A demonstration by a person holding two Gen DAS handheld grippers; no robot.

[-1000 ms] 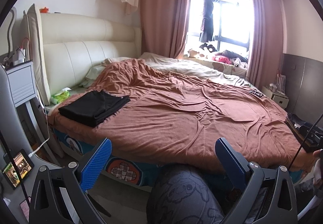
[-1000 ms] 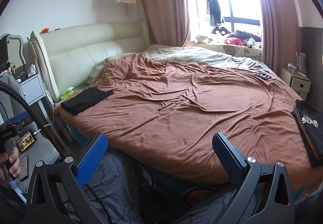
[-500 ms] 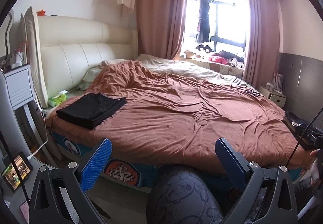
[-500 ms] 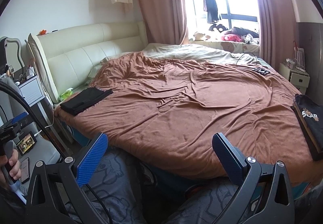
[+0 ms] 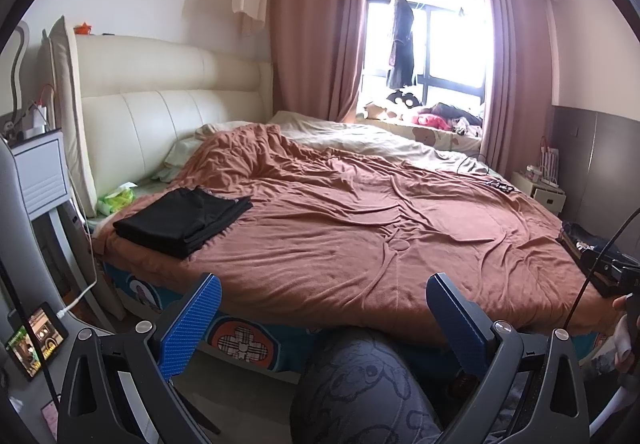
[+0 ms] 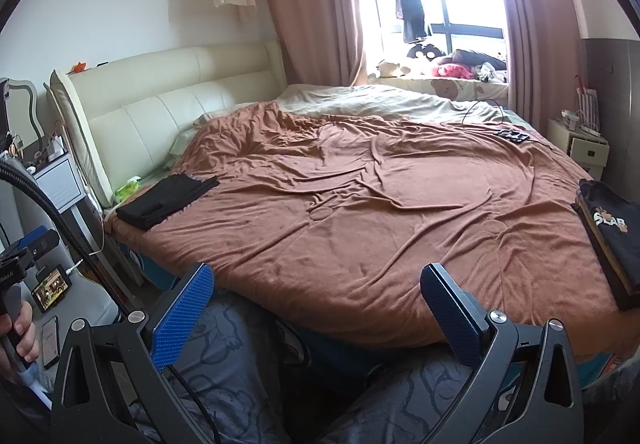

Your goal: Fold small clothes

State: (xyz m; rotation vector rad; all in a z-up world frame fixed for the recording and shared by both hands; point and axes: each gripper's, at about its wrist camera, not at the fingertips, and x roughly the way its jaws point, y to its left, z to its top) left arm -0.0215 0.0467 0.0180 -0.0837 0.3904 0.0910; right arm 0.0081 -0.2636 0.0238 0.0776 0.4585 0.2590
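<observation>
Folded black clothes [image 5: 182, 222] lie in a neat stack on the rust-brown blanket [image 5: 360, 236], at the bed's near corner beside the cream headboard [image 5: 168, 112]. A second pile of dark clothes with an orange print [image 6: 612, 232] sits well apart at the blanket's opposite edge. The left gripper [image 5: 322, 314] hangs off the bed's side above a grey patterned knee [image 5: 360, 384], its blue-padded fingers spread wide and holding nothing. The right gripper [image 6: 314, 308] hovers likewise, jaws wide apart and empty, short of the blanket. A lit phone [image 5: 34, 340] stands on the floor near the bedside cabinet [image 5: 38, 172].
</observation>
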